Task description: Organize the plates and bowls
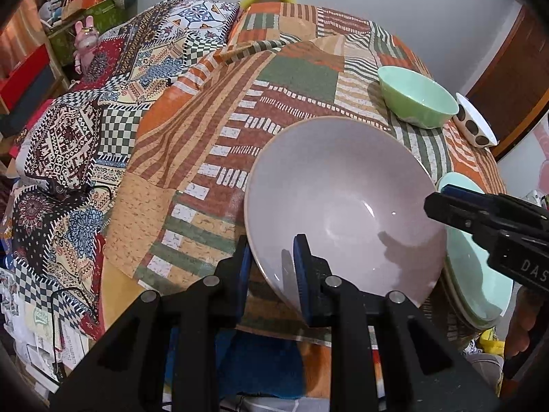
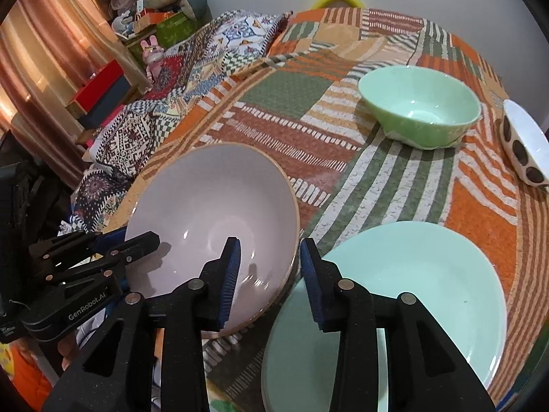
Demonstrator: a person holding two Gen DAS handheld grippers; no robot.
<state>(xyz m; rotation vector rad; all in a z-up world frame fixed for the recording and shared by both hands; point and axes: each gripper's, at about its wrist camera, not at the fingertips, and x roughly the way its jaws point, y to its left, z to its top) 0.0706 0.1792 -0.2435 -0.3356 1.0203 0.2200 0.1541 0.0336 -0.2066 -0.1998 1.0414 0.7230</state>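
Bowls and plates crowd the near side of a table covered in a patchwork cloth (image 2: 405, 192), with a large pale lilac bowl (image 1: 343, 206) at the centre of the work. The left gripper (image 1: 271, 267) straddles the bowl's near rim, one blue pad inside the wall and one outside; whether the pads press the rim or stand just off it cannot be told. From the right wrist view, the right gripper (image 2: 269, 274) straddles the opposite rim of the same bowl, jaws parted, one finger over the bowl's inside, the other outside above a mint-green plate (image 2: 411, 295). The bowl looks tilted, and its far edge overlaps the plate's rim.

The mint plate lies flat at the table's near right edge, beside the lilac bowl. Farther back sits a green bowl (image 2: 418, 113), upright and well apart from the lilac one. A white bowl with dark spots (image 2: 525, 147) stands near the table's right edge, just beside the green bowl.

Bare cloth stretches between the lilac bowl and the green bowl and out to the left. Beyond the left edge lies a heap of patterned quilts (image 1: 68, 144), with a pink rabbit toy (image 1: 85, 41) behind them.
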